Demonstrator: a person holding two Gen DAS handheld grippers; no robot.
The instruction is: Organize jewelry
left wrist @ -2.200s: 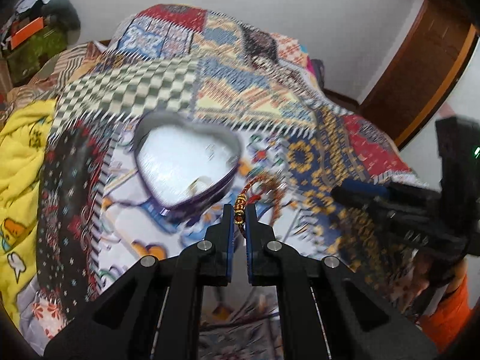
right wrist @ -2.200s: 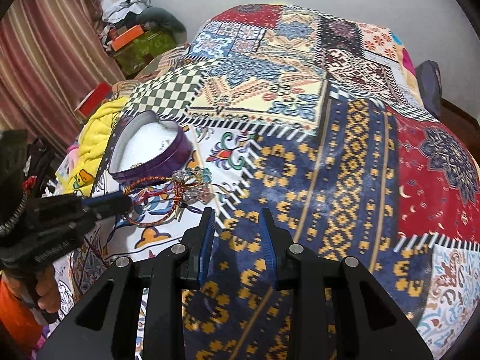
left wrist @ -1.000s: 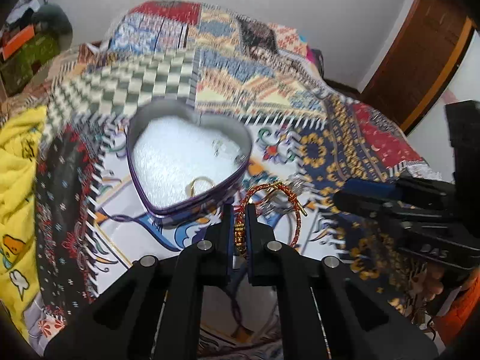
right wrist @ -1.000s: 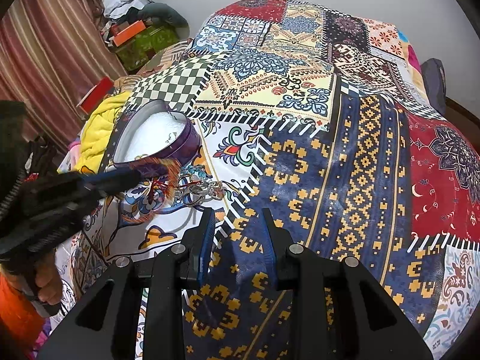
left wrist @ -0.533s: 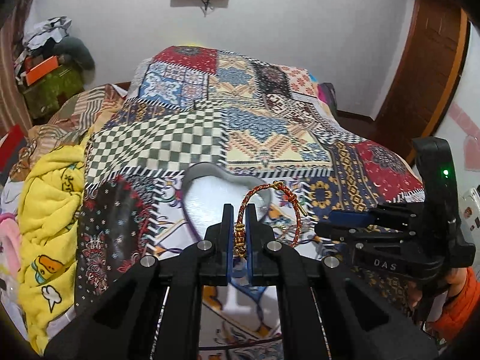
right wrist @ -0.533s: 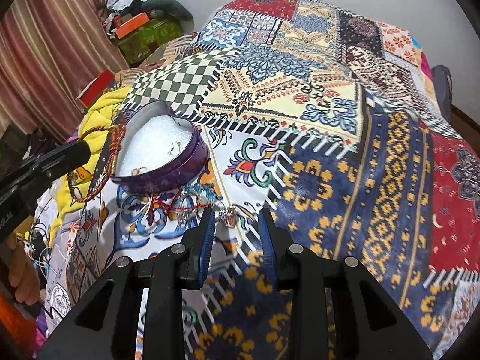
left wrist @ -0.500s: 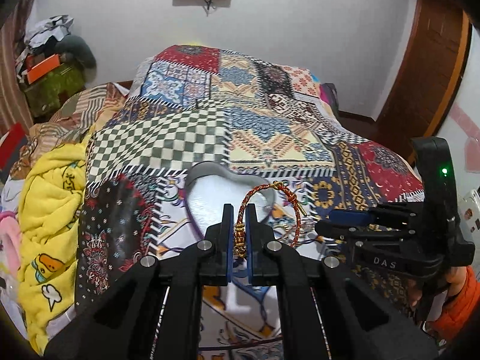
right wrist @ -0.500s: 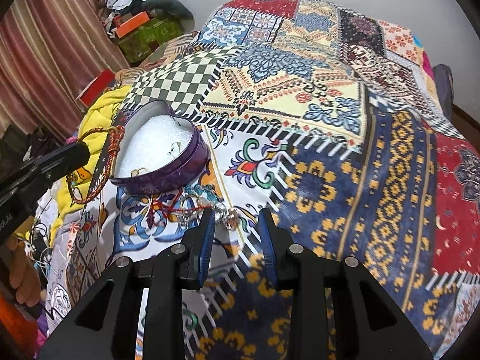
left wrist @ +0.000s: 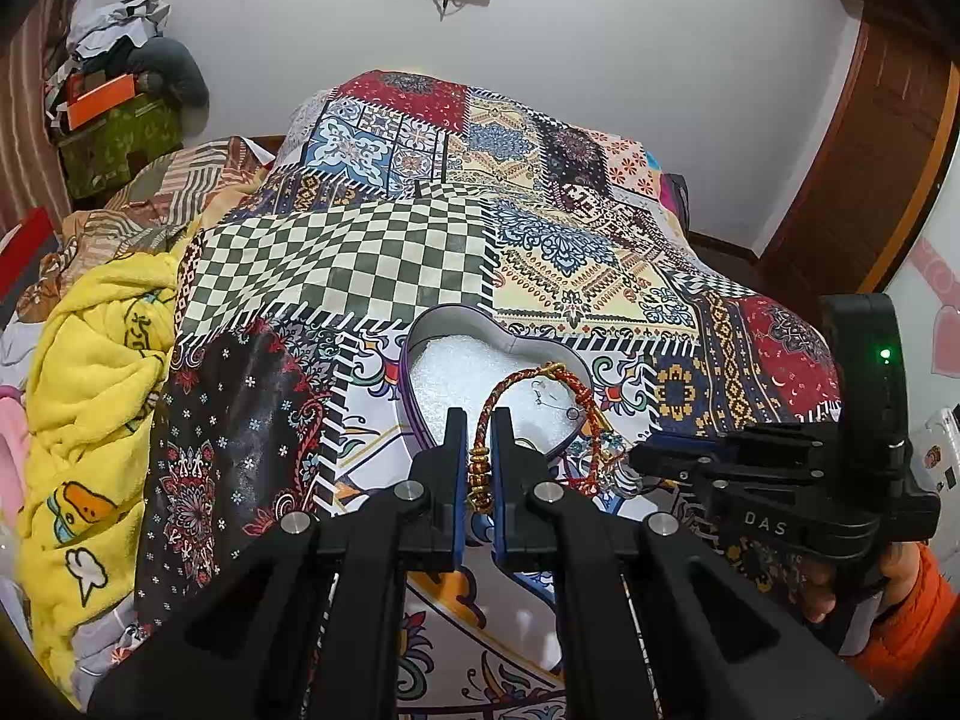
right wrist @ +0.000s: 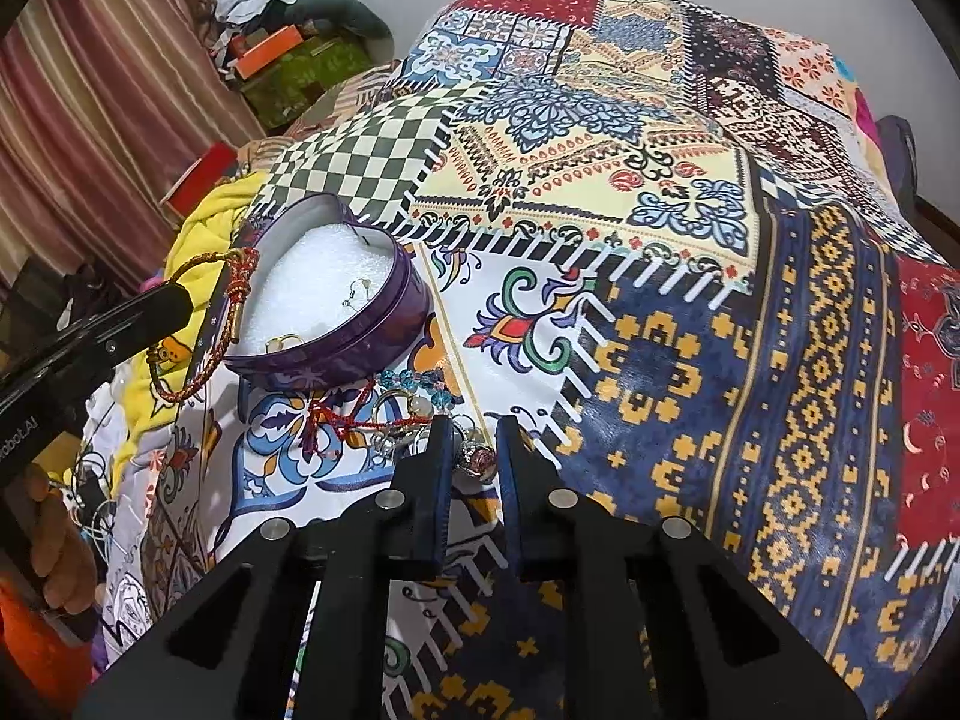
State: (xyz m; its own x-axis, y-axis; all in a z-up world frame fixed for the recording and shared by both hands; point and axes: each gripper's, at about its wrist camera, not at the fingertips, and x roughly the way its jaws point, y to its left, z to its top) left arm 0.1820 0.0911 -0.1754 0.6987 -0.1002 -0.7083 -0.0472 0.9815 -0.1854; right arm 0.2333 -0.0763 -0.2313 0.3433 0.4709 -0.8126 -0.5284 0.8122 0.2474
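Lifted clear of the bed, the bracelet now hangs pinched in the left hand-held gripper beside the tin; centre over foam, then release. Right hand-held gripper gapes over a ring.

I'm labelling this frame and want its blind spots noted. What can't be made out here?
- Left wrist view: the near part of the purple heart-shaped tin is hidden behind the left gripper.
- Right wrist view: the loose jewellery pile is too tangled to count pieces.
- Right wrist view: where the left gripper pinches the red-and-gold braided bracelet is hidden by its finger.
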